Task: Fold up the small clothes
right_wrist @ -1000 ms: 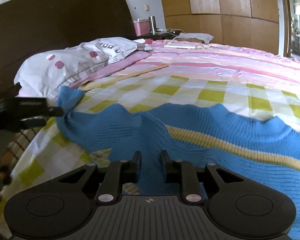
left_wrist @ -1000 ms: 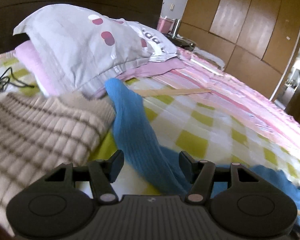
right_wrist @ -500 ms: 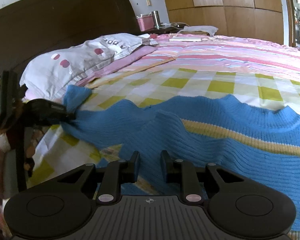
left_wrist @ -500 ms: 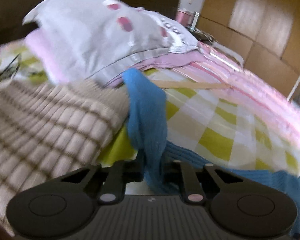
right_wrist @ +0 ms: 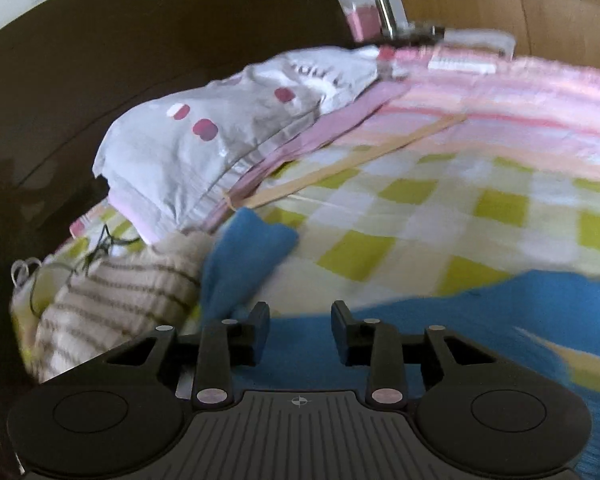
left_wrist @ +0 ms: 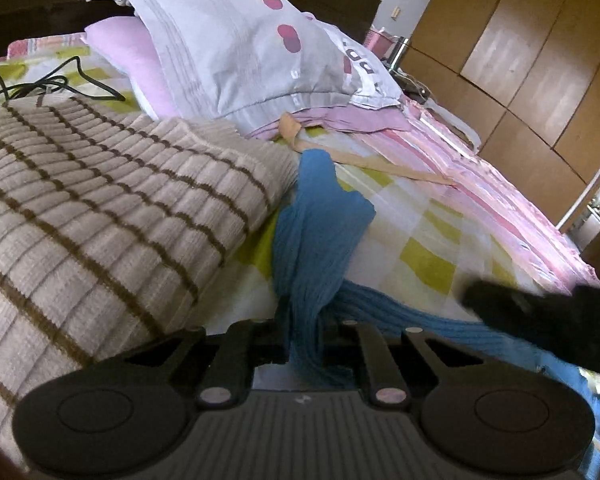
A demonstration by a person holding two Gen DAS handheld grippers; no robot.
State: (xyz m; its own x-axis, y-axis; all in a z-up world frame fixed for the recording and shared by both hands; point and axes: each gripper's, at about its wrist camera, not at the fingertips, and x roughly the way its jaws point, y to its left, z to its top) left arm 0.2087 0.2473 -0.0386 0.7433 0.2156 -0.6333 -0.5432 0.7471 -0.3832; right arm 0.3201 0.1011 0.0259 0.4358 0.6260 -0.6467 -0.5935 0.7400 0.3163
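your left gripper (left_wrist: 304, 332) is clamped tight on the sleeve of the blue sweater (left_wrist: 320, 240), and the knit is bunched into a narrow rope right between the two fingers. from there the sleeve runs up and away across the bed, with its cuff end lying flat just beside the beige striped sweater (left_wrist: 100, 216), which sits in a pile to the left of it. your right gripper (right_wrist: 300, 328) is a different story: its jaws are opening, there's a clear gap between the fingers (right_wrist: 260, 322), and nothing is pinched in there. it just hangs over the blue body of the sweater, which spreads out under it and off to the right in that view, where you can catch a bit of the pale yellow stripe. the right wrist view is pretty smeared, so finer detail is hard to call. in the left wrist view a dark blurry shape comes in from the right edge, over the blue knit; too blurred to say more. the whole thing lies on the yellow checked sheet (left_wrist: 424, 240), with a pink striped blanket (left_wrist: 500, 184) further back. behind the sleeve's cuff there's a grey pillow (left_wrist: 236, 36) with red dots on top of a pink one, and a black cable (left_wrist: 52, 84) lies on the sheet past the striped sweater.
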